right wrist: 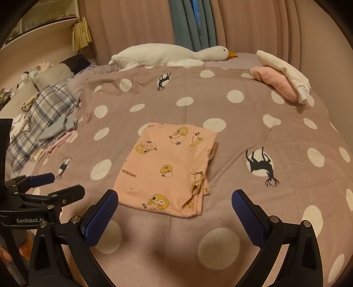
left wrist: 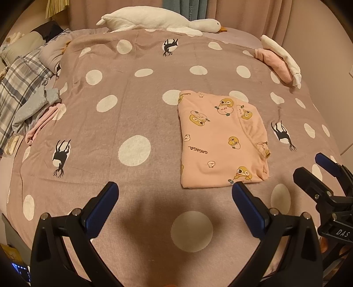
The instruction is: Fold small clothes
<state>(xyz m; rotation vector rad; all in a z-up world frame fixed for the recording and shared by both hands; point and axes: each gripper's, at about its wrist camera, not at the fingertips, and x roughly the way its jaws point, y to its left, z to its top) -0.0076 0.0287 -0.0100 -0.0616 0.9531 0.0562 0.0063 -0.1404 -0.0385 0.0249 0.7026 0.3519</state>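
In the left wrist view, the left gripper [left wrist: 175, 194] fills the bottom of the frame with its jaws spread wide and nothing between them, blue pads facing inward over the bedspread [left wrist: 136, 114]; the bedspread is mauve with white dots and black deer prints and covers most of the frame; the pink garment [left wrist: 220, 141], printed with yellow cartoon ducks, lies folded into a rough rectangle right of centre, flat on the bedspread, its near edge just above the gripper's right finger and apart from it; the right gripper [left wrist: 313, 167] enters at the lower right edge, jaws parted, holding nothing; a white plush goose [left wrist: 158, 18] stretches along the top of the frame; a stack of folded pink and white clothes [left wrist: 280, 59] sits at the upper right; a heap of plaid and grey clothes [left wrist: 26, 92] lies at the left edge. In the right wrist view, the right gripper [right wrist: 174, 198] spans the bottom, jaws wide apart and empty; the pink garment [right wrist: 167, 167] lies at centre, its near edge just above and between the fingertips, not touched by either; the left gripper [right wrist: 64, 183] shows at the lower left, jaws parted and empty; the plush goose [right wrist: 167, 54] lies across the top centre, the folded stack [right wrist: 282, 81] at the upper right, the plaid heap [right wrist: 42, 117] at the left.
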